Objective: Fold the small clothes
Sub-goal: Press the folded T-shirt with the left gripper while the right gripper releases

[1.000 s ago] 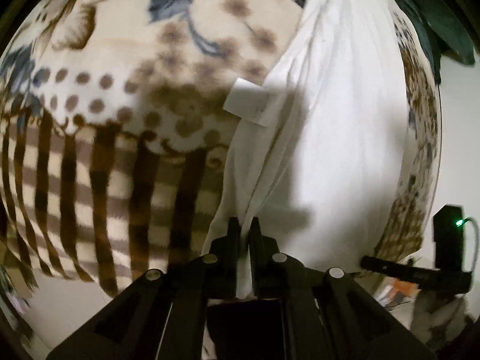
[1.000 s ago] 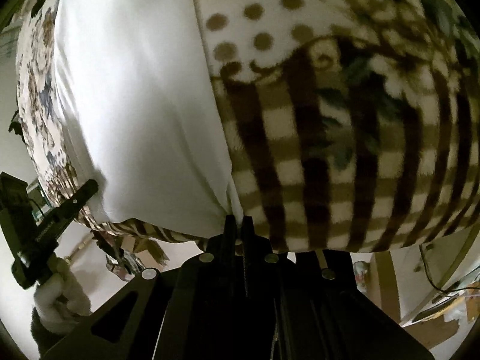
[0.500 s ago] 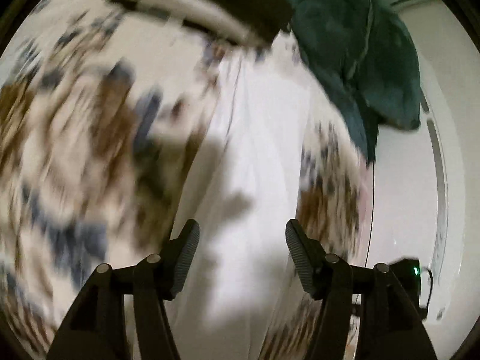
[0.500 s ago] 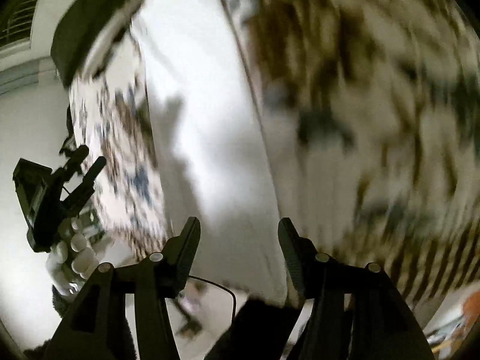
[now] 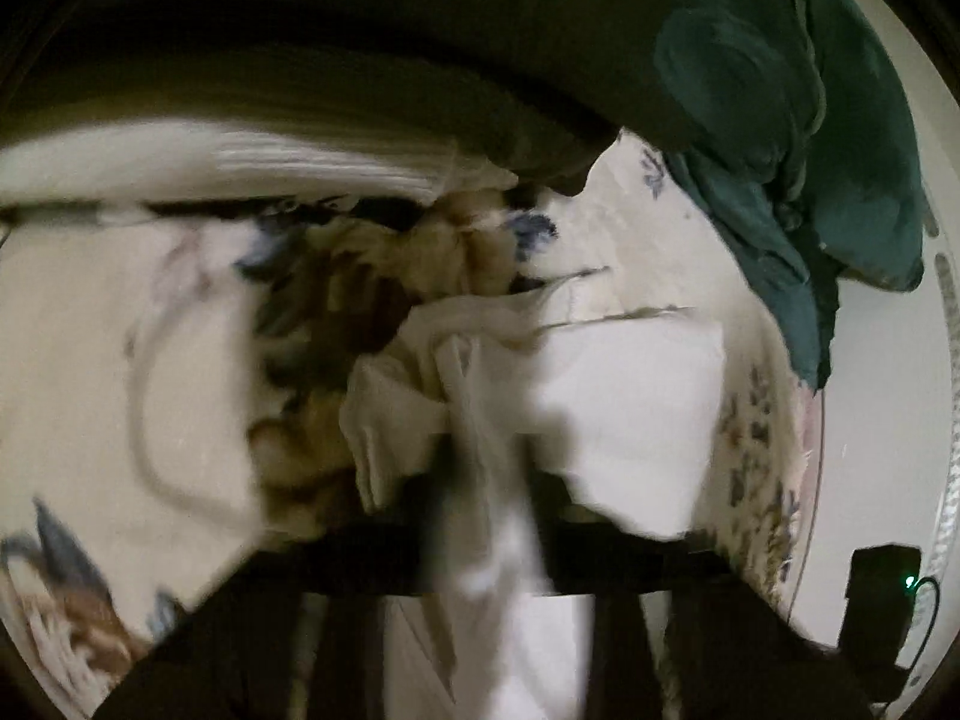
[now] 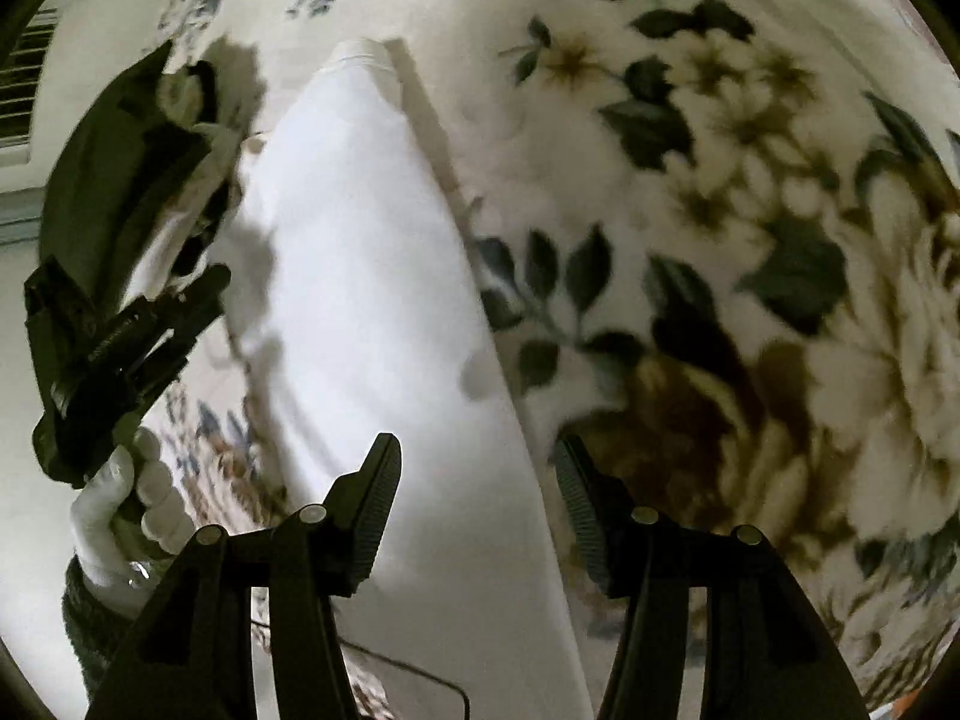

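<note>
White garment (image 6: 372, 276) lying long, bottom centre to upper left, on floral blanket (image 6: 750, 210). Right gripper (image 6: 474, 504) spread; left gripper (image 5: 480, 480) blurred, state unclear. No readable writing.

Both pictures are dim, with a warm tint, and the fisheye lens bends everything toward black corners. The left wrist view is strongly smeared by motion: the left gripper (image 5: 480, 540) at the bottom is only a dark blur, and the white garment (image 5: 630, 408) has soft edges. The upper part of the frame is almost black. The right wrist view is sharper in the centre, where the white garment (image 6: 372, 300) is the brightest area and carries soft grey shadows. The floral blanket (image 6: 750, 210) at the right is lightly blurred.
</note>
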Motion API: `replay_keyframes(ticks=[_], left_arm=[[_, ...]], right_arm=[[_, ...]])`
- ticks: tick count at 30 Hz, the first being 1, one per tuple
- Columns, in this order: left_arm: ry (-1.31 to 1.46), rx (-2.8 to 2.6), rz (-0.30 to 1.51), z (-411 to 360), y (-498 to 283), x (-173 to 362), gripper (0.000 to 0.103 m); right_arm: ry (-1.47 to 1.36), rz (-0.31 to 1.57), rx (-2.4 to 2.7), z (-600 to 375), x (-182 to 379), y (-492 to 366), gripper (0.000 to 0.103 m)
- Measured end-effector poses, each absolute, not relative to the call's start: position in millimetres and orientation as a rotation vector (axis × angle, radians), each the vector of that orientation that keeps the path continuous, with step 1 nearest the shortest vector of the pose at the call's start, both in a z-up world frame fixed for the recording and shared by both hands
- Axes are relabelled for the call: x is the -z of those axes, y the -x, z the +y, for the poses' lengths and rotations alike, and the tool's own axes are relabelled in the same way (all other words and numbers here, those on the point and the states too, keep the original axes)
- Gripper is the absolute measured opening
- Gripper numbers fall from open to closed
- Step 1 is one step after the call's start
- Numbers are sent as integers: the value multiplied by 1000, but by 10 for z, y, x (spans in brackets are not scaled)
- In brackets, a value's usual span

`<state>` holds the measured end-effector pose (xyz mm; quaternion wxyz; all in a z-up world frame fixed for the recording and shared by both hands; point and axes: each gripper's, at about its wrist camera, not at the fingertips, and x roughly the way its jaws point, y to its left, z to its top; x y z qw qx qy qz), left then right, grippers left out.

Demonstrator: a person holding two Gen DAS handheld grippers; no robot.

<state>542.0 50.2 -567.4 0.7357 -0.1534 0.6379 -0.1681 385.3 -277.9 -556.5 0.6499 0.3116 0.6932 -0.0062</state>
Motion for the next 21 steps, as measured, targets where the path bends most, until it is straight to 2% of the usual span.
replay_keyframes(ticks=[5, 10, 17, 21], left_arm=[[369, 366, 1287, 733, -5407, 5508, 0], [358, 310, 1335, 900, -5436, 5661, 1], [356, 288, 1341, 970, -5309, 5505, 2], [456, 363, 1404, 921, -5230, 5561, 5]], right_arm=[[-657, 1568, 19, -2768, 5672, -3958, 56], [-666, 1603, 16, -2792, 5856, -4078, 56], [-629, 1601, -46, -2836, 5772, -4312, 56], [-650, 1587, -90, -2905, 5738, -4449, 56]])
